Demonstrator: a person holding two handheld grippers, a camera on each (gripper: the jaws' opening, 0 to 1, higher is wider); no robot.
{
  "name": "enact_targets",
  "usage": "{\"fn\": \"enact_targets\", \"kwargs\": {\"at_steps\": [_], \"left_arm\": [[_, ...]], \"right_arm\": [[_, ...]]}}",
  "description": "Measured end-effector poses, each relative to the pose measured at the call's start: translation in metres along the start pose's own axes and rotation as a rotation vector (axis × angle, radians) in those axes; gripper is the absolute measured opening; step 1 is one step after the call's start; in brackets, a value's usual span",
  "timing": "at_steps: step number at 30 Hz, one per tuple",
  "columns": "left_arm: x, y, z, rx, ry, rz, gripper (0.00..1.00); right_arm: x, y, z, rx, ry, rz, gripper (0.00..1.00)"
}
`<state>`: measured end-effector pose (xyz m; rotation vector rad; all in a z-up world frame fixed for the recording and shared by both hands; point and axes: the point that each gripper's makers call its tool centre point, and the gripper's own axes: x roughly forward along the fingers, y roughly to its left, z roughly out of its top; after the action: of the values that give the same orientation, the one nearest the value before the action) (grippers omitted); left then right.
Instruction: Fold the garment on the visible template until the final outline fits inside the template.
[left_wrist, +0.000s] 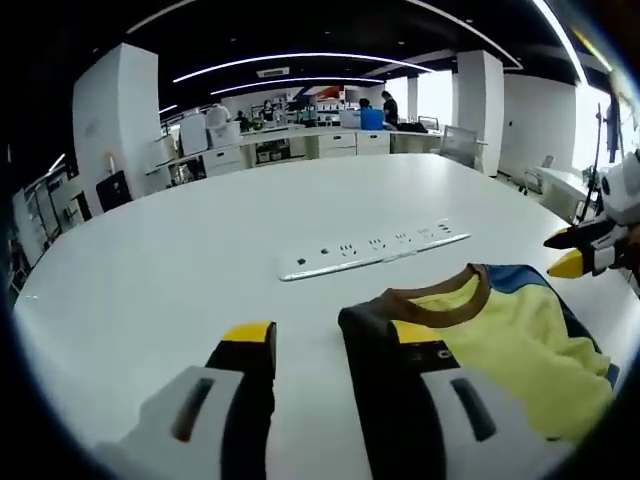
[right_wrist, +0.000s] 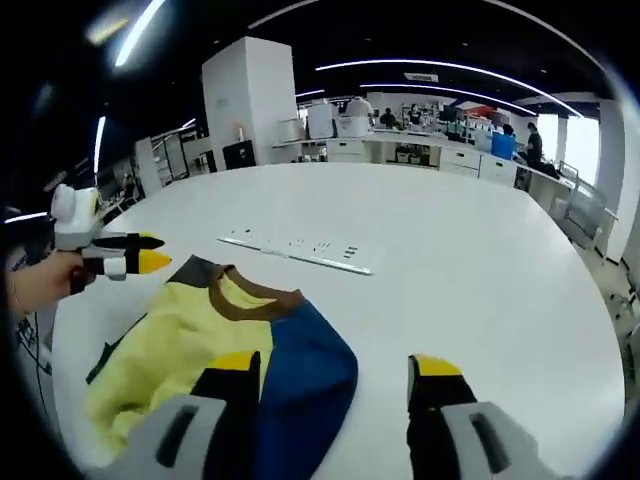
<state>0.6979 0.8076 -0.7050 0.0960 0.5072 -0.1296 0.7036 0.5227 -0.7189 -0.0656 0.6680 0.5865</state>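
Note:
A garment (left_wrist: 500, 335) with a yellow body, brown collar and blue and black side panels lies bunched on the white table (left_wrist: 200, 250). My left gripper (left_wrist: 332, 335) is open, and its right jaw hangs over the garment's black edge. The right gripper (left_wrist: 572, 252) enters from the right edge, just beyond the blue part. In the right gripper view the garment (right_wrist: 190, 340) lies at lower left. My right gripper (right_wrist: 335, 368) is open, its left jaw over the blue panel. The left gripper (right_wrist: 150, 252), held by a hand (right_wrist: 40, 280), hovers past the garment's far left corner.
A long white power strip (left_wrist: 375, 250) (right_wrist: 300, 248) lies flat on the table beyond the garment. The round table's edge curves away on all sides. Behind it are white pillars, desks, chairs and people at the far end of an office.

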Motion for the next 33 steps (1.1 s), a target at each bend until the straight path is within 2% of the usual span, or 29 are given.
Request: {"fn": "enact_targets", "kwargs": {"at_steps": [2,7,10,15,23,27,33], "left_arm": [[-0.009,0.001,0.0,0.027,-0.004,0.001,0.5],[-0.03,-0.004,-0.006,0.025,-0.012,-0.025,0.59],[-0.043,-0.013,-0.011,0.015,-0.021,-0.066,0.65],[-0.063,-0.027,-0.023,0.043,-0.021,-0.122,0.69],[-0.095,-0.044,-0.036,0.052,-0.02,-0.183,0.7],[-0.108,-0.047,-0.038,0.054,-0.046,-0.195,0.64],[-0.121,-0.058,-0.048,0.073,-0.04,-0.221,0.6]], "right_arm": [[-0.008,0.011,0.0,0.021,-0.002,0.042,0.71],[-0.027,0.035,-0.008,0.004,0.006,0.104,0.8],[-0.038,0.046,-0.013,0.006,0.008,0.134,0.82],[-0.055,0.063,-0.026,-0.021,0.026,0.165,0.84],[-0.078,0.089,-0.061,-0.044,0.06,0.206,0.82],[-0.085,0.099,-0.078,-0.065,0.082,0.226,0.8],[-0.094,0.117,-0.097,-0.078,0.093,0.262,0.74]]}}
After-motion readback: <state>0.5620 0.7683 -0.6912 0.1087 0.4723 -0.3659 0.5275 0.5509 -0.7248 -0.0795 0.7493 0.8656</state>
